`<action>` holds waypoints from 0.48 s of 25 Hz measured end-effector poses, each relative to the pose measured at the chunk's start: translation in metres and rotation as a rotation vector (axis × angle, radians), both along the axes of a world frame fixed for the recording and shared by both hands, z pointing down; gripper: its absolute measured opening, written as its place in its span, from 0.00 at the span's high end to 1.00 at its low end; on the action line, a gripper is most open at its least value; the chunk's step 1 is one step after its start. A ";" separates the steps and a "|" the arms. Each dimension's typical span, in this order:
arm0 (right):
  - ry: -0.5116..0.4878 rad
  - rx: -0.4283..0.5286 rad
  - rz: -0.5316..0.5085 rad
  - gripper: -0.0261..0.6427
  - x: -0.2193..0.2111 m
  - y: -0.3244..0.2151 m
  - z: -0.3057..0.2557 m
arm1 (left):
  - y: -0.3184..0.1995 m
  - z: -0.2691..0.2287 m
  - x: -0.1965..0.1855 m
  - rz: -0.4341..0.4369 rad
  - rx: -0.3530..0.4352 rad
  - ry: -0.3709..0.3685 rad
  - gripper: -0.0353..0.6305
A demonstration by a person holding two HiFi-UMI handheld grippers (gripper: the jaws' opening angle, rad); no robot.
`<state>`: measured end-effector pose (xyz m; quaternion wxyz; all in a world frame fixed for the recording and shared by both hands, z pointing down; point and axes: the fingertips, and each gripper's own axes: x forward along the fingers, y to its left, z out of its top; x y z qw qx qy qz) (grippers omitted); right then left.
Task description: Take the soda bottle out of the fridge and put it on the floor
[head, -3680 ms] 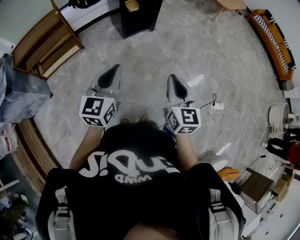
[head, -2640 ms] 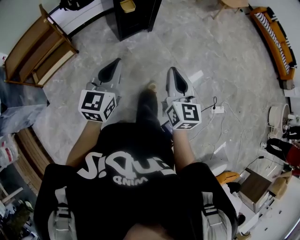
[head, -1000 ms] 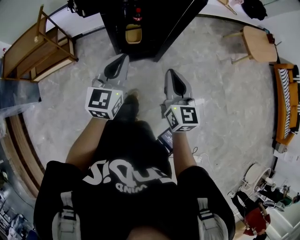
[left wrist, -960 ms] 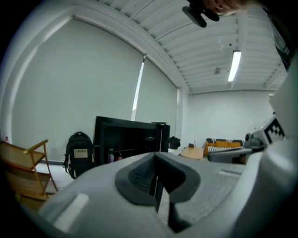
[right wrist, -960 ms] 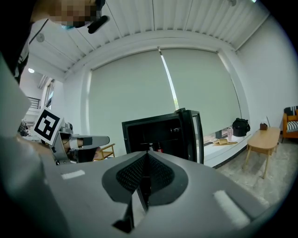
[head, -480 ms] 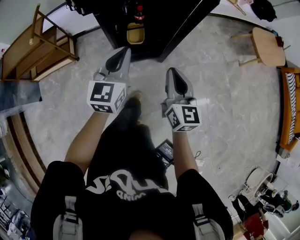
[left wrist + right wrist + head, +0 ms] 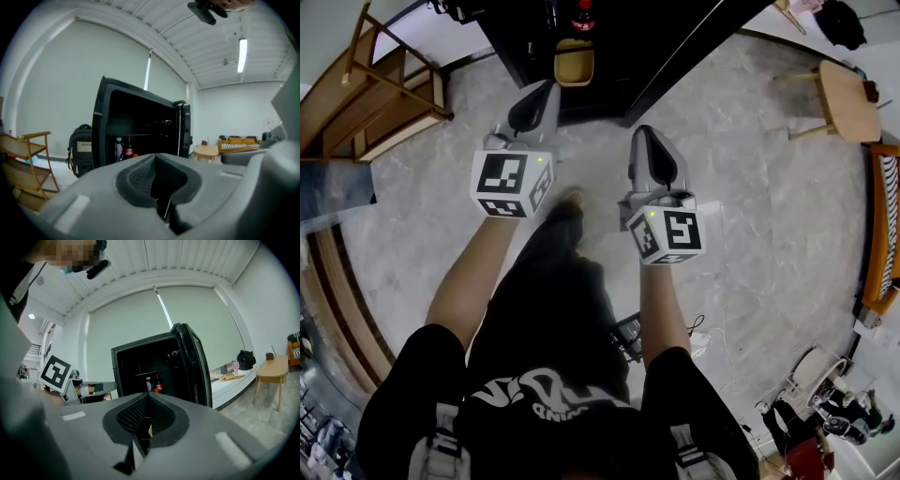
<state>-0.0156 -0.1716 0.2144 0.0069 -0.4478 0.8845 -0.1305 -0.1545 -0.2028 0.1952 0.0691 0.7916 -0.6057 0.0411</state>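
Note:
The black fridge (image 7: 628, 37) stands with its door open at the top of the head view. On its shelf stands the soda bottle (image 7: 583, 16), dark with a red cap and label, also seen in the left gripper view (image 7: 129, 152) and the right gripper view (image 7: 158, 384), beside a clear bottle (image 7: 118, 150). My left gripper (image 7: 546, 89) is shut and holds nothing, its tip just short of the fridge opening. My right gripper (image 7: 642, 136) is also shut with nothing in it, a little further back over the floor.
A yellow container (image 7: 574, 64) sits low in the fridge. A wooden rack (image 7: 380, 84) stands to the left, a black backpack (image 7: 80, 147) beside the fridge, a round wooden table (image 7: 848, 98) and an orange sofa (image 7: 239, 143) to the right.
The person has walked toward the fridge, which now sits closer at the top of the head view. Both grippers have moved forward with them and stayed shut.

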 end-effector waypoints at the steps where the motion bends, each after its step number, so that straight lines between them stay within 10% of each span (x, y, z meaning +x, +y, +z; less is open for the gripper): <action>1: 0.001 -0.003 -0.004 0.96 -0.002 -0.001 0.004 | -0.003 0.005 -0.001 -0.001 -0.008 0.009 0.93; 8: 0.004 -0.022 -0.012 0.96 -0.006 -0.006 0.023 | -0.036 0.028 -0.001 -0.005 -0.004 0.019 0.39; 12: -0.004 -0.035 -0.005 0.96 -0.006 -0.015 0.036 | -0.061 0.051 0.008 0.015 -0.036 0.009 0.36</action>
